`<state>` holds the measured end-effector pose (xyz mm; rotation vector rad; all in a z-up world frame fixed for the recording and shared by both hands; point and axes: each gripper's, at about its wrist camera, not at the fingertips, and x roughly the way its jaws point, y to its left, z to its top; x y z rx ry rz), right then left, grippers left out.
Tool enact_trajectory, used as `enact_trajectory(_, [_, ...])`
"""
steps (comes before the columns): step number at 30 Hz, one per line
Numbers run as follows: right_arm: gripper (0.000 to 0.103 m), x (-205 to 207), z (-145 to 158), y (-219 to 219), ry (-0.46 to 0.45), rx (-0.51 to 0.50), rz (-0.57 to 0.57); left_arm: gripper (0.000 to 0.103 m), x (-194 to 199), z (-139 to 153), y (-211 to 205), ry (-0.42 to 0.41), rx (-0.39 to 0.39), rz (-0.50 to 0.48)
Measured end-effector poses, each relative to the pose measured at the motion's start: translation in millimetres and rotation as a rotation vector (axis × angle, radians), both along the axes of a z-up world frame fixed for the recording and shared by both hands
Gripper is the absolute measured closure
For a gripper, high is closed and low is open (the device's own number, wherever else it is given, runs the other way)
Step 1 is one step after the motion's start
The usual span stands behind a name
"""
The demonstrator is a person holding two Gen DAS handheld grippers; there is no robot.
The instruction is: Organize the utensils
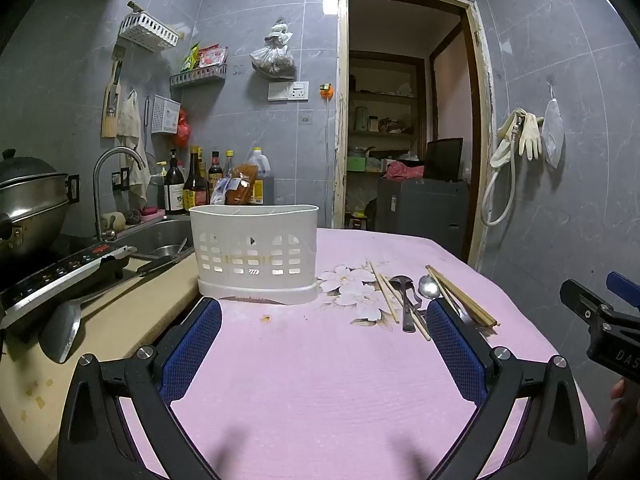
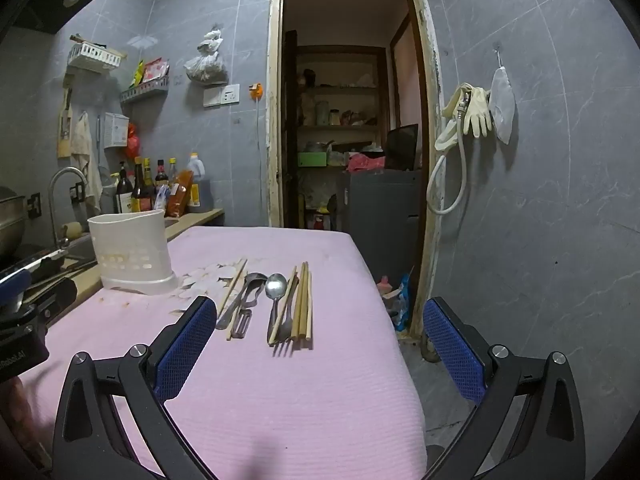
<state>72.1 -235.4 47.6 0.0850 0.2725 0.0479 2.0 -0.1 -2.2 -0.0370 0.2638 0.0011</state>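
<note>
One white slotted utensil caddy (image 1: 254, 254) stands upright at the left edge of my pink-clothed table (image 1: 320, 380), beside the counter, nothing visible above its rim. Utensils lie loose on the cloth to its right, well apart from it: one round-bowled steel spoon (image 2: 276, 285), one dark ladle-like spoon (image 2: 253, 280), one peeler (image 2: 243, 322), one fork (image 2: 285, 330) partly under the chopsticks, and wooden chopsticks (image 2: 302, 304), of which I count about five, three bunched together, one crossing the fork, one single stick (image 2: 236, 286) over by the ladle; the exact tally is uncertain where they overlap. My left gripper (image 1: 324, 312) hovers over the cloth, tilted slightly down, jaws spread wide with nothing between them, its left finger just before the caddy, its right finger's tip overlapping the spoon handle in view. My right gripper (image 2: 320, 312) is likewise spread and empty, aimed past the table's right edge, the utensils just inside its left finger. The left wrist view alone shows one sink (image 1: 160, 236), one tap (image 1: 116, 176), one steel pot (image 1: 30, 200) and a spatula (image 1: 64, 332) on the counter; the right wrist view alone shows the fork's tines and the floor by the doorway (image 2: 348, 100).
</note>
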Motion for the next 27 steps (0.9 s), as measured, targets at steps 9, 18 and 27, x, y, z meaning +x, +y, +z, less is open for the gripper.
enact_trajectory(9, [0.0,1.8,-1.2,1.9,0.003,0.012,0.007,0.003,0.2,-0.2,-0.7,0.0,0.001,0.001])
enact_trajectory(18, [0.0,2.0,-1.7,2.5,0.003,0.011,0.006,0.003,0.2,0.0,-0.7,0.0,0.003,0.001])
enact_trajectory(27, [0.0,1.0,-1.9,4.0,0.001,0.011,0.011,0.003,0.0,0.2,-0.5,0.0,0.003,0.001])
